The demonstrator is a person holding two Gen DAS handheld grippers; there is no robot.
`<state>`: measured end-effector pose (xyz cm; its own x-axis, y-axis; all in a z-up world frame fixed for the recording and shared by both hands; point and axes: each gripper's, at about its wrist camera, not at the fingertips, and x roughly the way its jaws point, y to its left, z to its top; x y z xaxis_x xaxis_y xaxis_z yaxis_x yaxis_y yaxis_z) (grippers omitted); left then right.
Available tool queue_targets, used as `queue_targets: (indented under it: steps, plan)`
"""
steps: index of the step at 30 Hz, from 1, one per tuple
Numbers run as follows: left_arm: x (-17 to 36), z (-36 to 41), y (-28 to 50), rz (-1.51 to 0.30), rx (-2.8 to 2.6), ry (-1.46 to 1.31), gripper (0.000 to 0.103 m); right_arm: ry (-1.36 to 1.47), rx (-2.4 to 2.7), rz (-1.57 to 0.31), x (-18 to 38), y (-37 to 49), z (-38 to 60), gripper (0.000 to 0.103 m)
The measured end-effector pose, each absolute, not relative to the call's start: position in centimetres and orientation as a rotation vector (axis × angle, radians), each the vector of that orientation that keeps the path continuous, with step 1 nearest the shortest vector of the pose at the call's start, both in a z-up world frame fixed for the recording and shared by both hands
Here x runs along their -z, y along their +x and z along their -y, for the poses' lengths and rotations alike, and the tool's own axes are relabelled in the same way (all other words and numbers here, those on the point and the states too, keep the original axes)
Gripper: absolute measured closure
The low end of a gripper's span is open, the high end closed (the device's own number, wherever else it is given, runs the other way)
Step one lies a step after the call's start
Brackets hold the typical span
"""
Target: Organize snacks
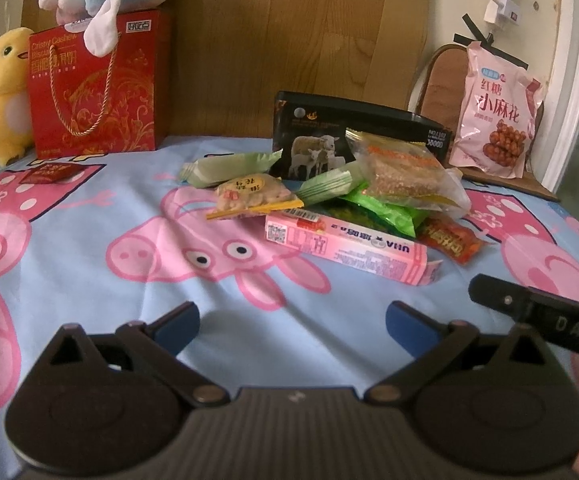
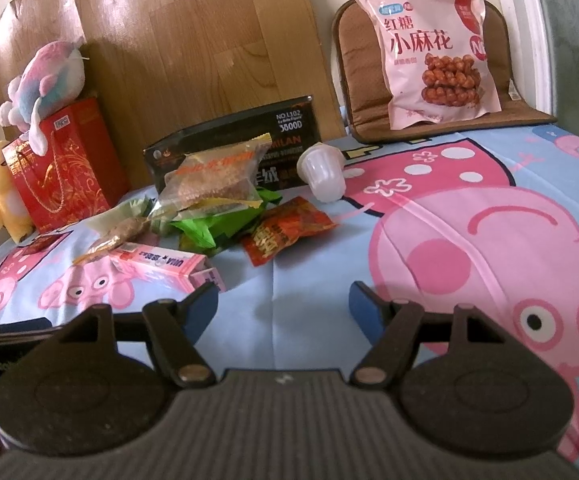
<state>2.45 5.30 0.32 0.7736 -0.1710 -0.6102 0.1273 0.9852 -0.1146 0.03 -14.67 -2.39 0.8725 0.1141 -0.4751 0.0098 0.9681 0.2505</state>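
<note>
Lay spread with a light-blue sheet (image 2: 301, 276) printed with large pink cartoon pigs. Rose behind it as a wood-grain panel (image 1: 273, 36) against a cream wall (image 2: 325, 12), with black tape at the panel's upper corner in the right wrist view. Leaned at the far right corner as a brown cushion (image 2: 497, 44), propped against that wall. Stood further right as a white door frame (image 1: 569, 80) with frosted glass panes. Hung high on the wall as a white plug and cable (image 1: 503, 10). Fell soft and daylit across the sheet.
</note>
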Motion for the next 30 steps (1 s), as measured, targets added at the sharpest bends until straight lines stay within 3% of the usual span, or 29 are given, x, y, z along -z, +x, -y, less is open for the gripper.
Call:
queue_targets:
  steps: [16, 30]
  plan:
    - [-0.3, -5.8, 2.4, -0.666, 0.172, -0.095, 0.000, 0.233, -0.052, -0.522, 2.1, 0.5, 14.7, 0.028]
    - [-0.6, -6.5, 2.1, -0.625, 0.150, -0.134, 0.000, 0.204, -0.197, -0.410, -2.3, 4.8, 15.4, 0.030]
